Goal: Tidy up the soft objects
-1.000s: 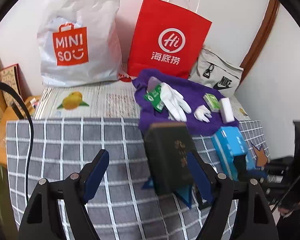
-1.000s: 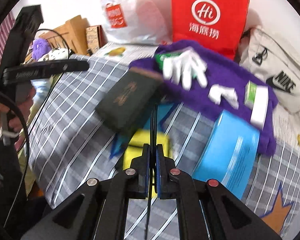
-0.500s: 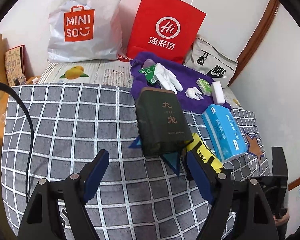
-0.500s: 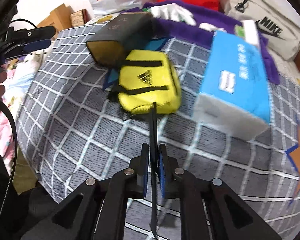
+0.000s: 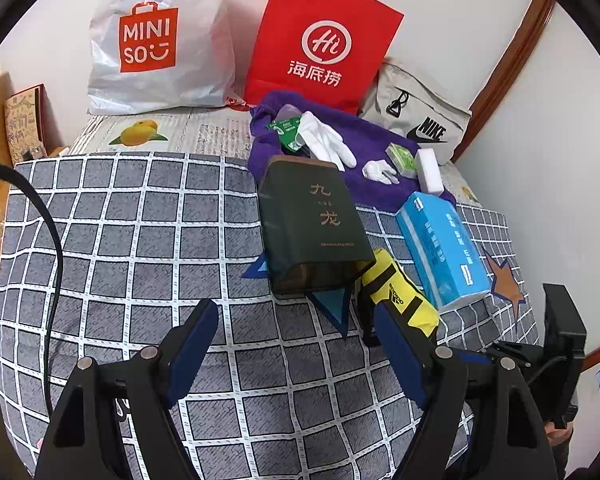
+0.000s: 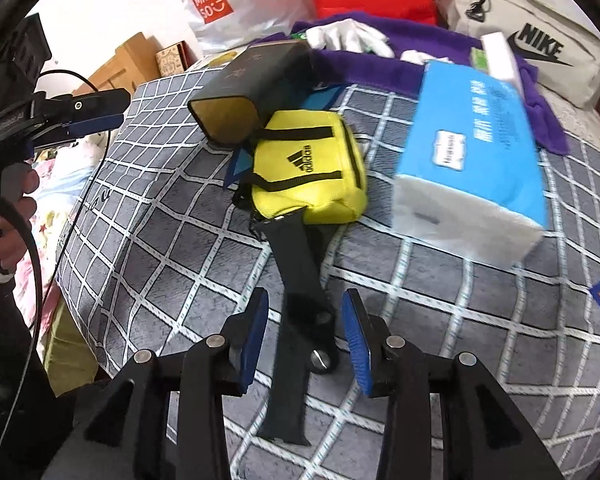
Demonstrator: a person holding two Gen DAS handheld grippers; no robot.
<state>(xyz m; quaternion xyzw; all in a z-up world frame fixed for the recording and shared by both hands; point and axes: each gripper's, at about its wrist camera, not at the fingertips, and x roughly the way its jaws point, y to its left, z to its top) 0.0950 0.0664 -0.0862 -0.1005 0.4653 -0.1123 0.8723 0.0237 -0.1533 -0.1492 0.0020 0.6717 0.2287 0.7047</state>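
Note:
A yellow Adidas pouch (image 6: 308, 168) lies on the grey checked bedspread (image 6: 160, 248), beside a dark green box (image 6: 252, 84) and a blue tissue pack (image 6: 472, 152). Its black strap (image 6: 300, 272) runs from the pouch back between the fingers of my right gripper (image 6: 304, 320). The jaws are opening and the blue pads stand clear of the strap on both sides. My left gripper (image 5: 296, 336) hovers open over the bedspread with nothing between its fingers, just short of the box (image 5: 312, 224) and the pouch (image 5: 396, 300). White gloves (image 5: 324, 140) rest on a purple towel (image 5: 364, 136) behind.
A white MINISO bag (image 5: 160, 48), a red paper bag (image 5: 320, 48) and a grey Nike bag (image 5: 420, 120) stand against the wall. A white sponge block (image 5: 428, 170) and a small green packet (image 5: 400, 156) lie on the towel. A black cable (image 5: 40, 220) hangs at the left.
My right gripper's jaws have parted from the strap that they pinched; the yellow pouch now rests on the bedspread. The left gripper has come slightly lower and closer to the bed.

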